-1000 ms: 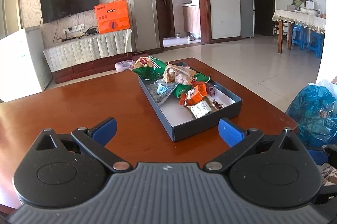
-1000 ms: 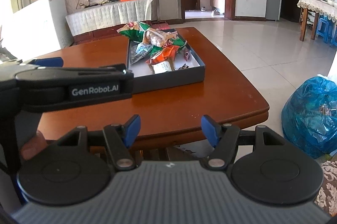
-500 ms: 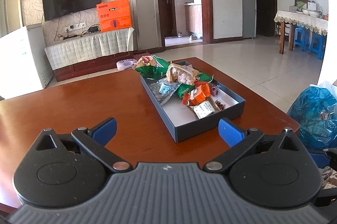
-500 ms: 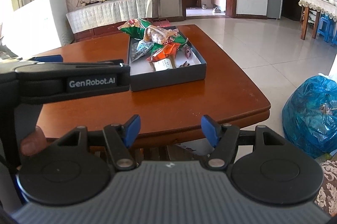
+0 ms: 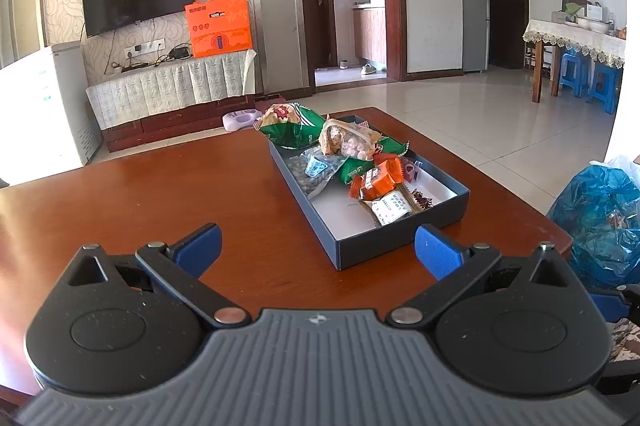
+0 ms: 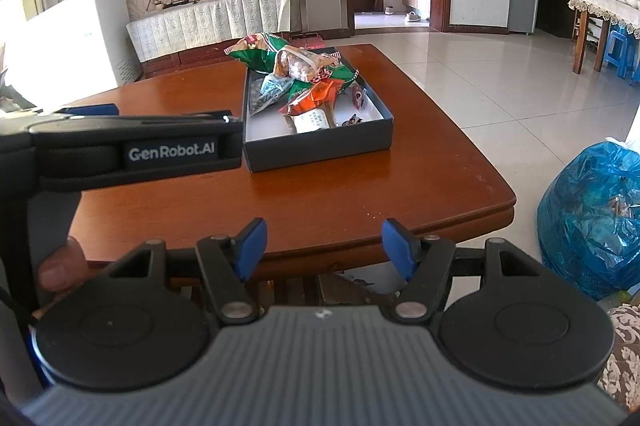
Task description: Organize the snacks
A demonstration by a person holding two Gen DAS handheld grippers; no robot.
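A dark blue open box [image 5: 400, 240] stands on the brown wooden table [image 5: 140, 193], right of centre. Its far half is heaped with snacks: a green bag [image 5: 292, 127], a clear bag of pale sweets [image 5: 350, 141], a bag of dark seeds [image 5: 312, 171], an orange packet [image 5: 378, 179] and a white-labelled packet [image 5: 390, 205]. My left gripper [image 5: 316, 246] hovers open in front of the box's near wall, holding nothing. My right gripper [image 6: 324, 244] is open and empty over the table's near edge, well short of the box [image 6: 320, 149].
In the right wrist view the black housing of the left tool [image 6: 132, 149] crosses the left side, with a fingertip [image 6: 60, 266] below it. A blue plastic bag [image 6: 592, 218] sits on the floor right of the table. A TV cabinet and an orange carton stand against the far wall.
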